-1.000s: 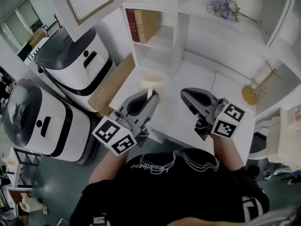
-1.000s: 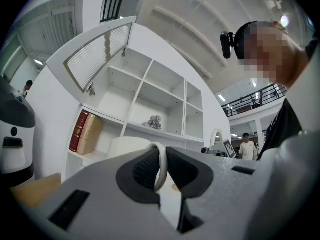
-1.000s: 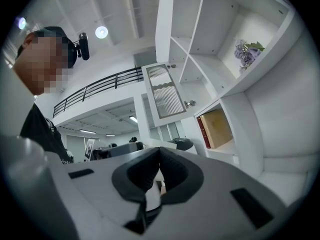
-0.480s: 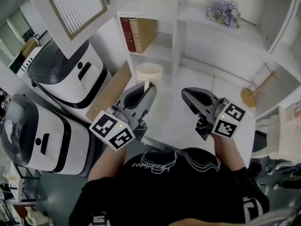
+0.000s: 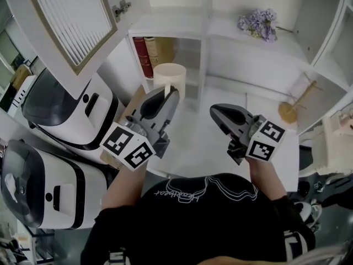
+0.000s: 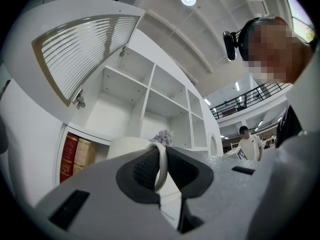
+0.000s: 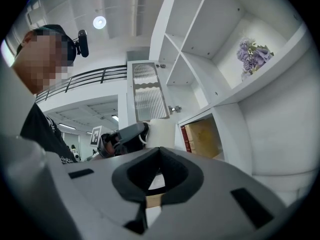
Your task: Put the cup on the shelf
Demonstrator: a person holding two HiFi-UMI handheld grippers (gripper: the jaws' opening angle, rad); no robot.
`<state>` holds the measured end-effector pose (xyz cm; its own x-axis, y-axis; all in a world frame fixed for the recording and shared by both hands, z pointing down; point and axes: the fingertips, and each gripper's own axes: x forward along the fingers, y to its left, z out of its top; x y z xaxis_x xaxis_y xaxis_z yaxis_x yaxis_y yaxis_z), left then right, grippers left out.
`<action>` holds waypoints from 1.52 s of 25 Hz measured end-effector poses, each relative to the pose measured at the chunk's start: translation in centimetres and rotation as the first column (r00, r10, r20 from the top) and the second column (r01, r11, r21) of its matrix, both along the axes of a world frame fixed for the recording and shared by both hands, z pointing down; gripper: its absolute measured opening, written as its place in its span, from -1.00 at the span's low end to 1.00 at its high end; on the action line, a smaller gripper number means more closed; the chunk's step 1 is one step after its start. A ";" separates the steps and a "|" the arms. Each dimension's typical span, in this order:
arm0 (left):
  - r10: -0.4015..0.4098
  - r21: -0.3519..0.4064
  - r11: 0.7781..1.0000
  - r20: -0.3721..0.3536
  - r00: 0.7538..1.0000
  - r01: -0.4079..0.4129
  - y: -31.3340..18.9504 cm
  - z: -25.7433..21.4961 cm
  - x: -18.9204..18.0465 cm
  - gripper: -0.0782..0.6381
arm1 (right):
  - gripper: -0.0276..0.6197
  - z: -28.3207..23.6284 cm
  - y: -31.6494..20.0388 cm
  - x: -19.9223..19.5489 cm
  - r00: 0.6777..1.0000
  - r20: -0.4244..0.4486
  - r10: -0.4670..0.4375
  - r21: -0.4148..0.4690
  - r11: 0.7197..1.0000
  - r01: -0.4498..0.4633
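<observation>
Head view shows the left gripper (image 5: 167,91) clamped on the thin loop handle of the cup (image 5: 169,76), its dark ribbed pads pressing the loop from both sides. The cup is a plain cream cylinder with a smooth matte wall. It stands upright off the gripper's tips, long axis vertical, mouth up, its handle pointing back into the jaws. It is held in the air, just ahead of those tips and short of the white shelf (image 5: 204,37).

Beyond the cup is the shelf's lower left compartment, with a red and a tan book (image 5: 144,57) standing upright. Above and to the left of the left gripper hangs an open cabinet door (image 5: 71,21) with white slats in a wooden frame.

Left gripper view has the handle (image 6: 161,166) as a pale curved band pinched between the grey jaws, with the cup's round body (image 6: 127,146) just past them.

The right gripper (image 5: 216,112) is beside the left one and apart from it, holding nothing. In the right gripper view its jaws (image 7: 159,154) meet at the tips around an empty hollow. Ahead and above it, purple flowers (image 5: 258,22) lie on an upper shelf board
</observation>
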<state>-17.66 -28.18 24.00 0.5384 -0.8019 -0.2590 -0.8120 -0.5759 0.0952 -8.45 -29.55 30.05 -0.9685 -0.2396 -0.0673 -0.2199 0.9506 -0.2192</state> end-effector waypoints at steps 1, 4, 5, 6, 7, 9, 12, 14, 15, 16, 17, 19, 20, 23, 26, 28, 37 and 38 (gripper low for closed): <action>0.010 0.010 1.000 -0.005 1.000 -0.010 -0.4 -0.4 -0.3 -0.67 | -0.90 0.0 -0.3 -0.2 1.000 -0.001 0.012 0.001 1.000 -0.012; 0.039 0.044 0.998 -0.026 0.999 -0.038 -1.6 -1.8 -1.3 -0.67 | -0.90 0.2 -1.1 -0.4 0.999 -0.001 0.052 -0.001 0.999 -0.052; 0.046 0.057 0.997 -0.028 0.999 -0.044 -2.0 -2.3 -1.6 -0.67 | -0.90 0.3 -1.4 -0.4 0.998 -0.001 0.065 -0.003 0.998 -0.065; 0.051 0.070 0.996 -0.025 0.998 -0.049 -2.4 -2.8 -1.9 -0.67 | -0.90 0.4 -1.6 -0.5 0.997 -0.001 0.078 -0.005 0.997 -0.078; 0.057 0.083 0.995 -0.020 0.998 -0.055 -2.8 -3.3 -2.1 -0.67 | -0.90 0.5 -1.9 -0.5 0.996 -0.002 0.091 -0.006 0.996 -0.091; 0.071 0.109 0.992 -0.009 0.997 -0.070 -3.6 -4.4 -2.5 -0.67 | -0.90 0.7 -2.3 -0.6 0.994 -0.003 0.112 -0.010 0.994 -0.112; 0.088 0.145 0.986 0.005 0.996 -0.088 -4.6 -6.0 -3.0 -0.67 | -0.90 1.1 -2.8 -0.8 0.991 -0.007 0.135 -0.011 0.991 -0.136; 0.094 0.166 0.982 0.008 0.996 -0.094 -5.4 -6.9 -3.3 -0.67 | -0.90 1.1 -3.2 -1.0 0.988 -0.011 0.151 -0.006 0.988 -0.151; 0.096 0.175 0.980 0.005 0.995 -0.096 -5.8 -7.3 -3.5 -0.67 | -0.90 1.0 -3.3 -1.0 0.987 -0.013 0.159 -0.003 0.987 -0.159; 0.099 0.184 0.978 0.002 0.995 -0.098 -6.2 -7.7 -3.6 -0.67 | -0.90 1.0 -3.4 -1.0 0.986 -0.014 0.166 -0.001 0.986 -0.166; 0.103 0.191 0.976 -0.001 0.995 -0.101 -6.6 -8.0 -3.7 -0.67 | -0.90 1.0 -3.5 -1.1 0.985 -0.016 0.172 0.001 0.985 -0.172; 0.113 0.204 0.973 -0.005 0.994 -0.110 -7.3 -8.7 -3.8 -0.67 | -0.90 1.0 -3.8 -1.1 0.983 -0.018 0.184 0.004 0.983 -0.184; 0.119 0.210 0.971 -0.006 0.993 -0.115 -7.7 -9.0 -3.9 -0.67 | -0.90 1.0 -3.9 -1.0 0.982 -0.019 0.189 0.005 0.982 -0.189; 0.135 0.227 0.965 -0.012 0.991 -0.129 -8.7 -9.9 -3.9 -0.67 | -0.90 1.2 -4.3 -0.9 0.978 -0.026 0.206 0.007 0.979 -0.206; 0.140 0.236 0.963 -0.018 0.990 -0.132 -10.0 -10.4 -3.9 -0.67 | -0.90 1.2 -4.7 -0.6 0.974 -0.032 0.226 0.009 0.974 -0.225; 0.138 0.238 0.963 -0.017 0.990 -0.130 -10.9 -10.6 -4.0 -0.67 | -0.90 1.3 -4.9 -0.3 0.971 -0.036 0.237 0.008 0.971 -0.237; 0.136 0.227 0.965 -0.021 0.990 -0.128 -14.2 -10.6 -4.5 -0.67 | -0.90 1.6 -6.2 0.5 0.961 -0.043 0.272 0.002 0.962 -0.272; 0.138 0.225 0.966 -0.021 0.990 -0.130 -14.6 -10.6 -4.5 -0.67 | -0.90 1.7 -6.4 0.6 0.960 -0.043 0.276 0.000 0.961 -0.276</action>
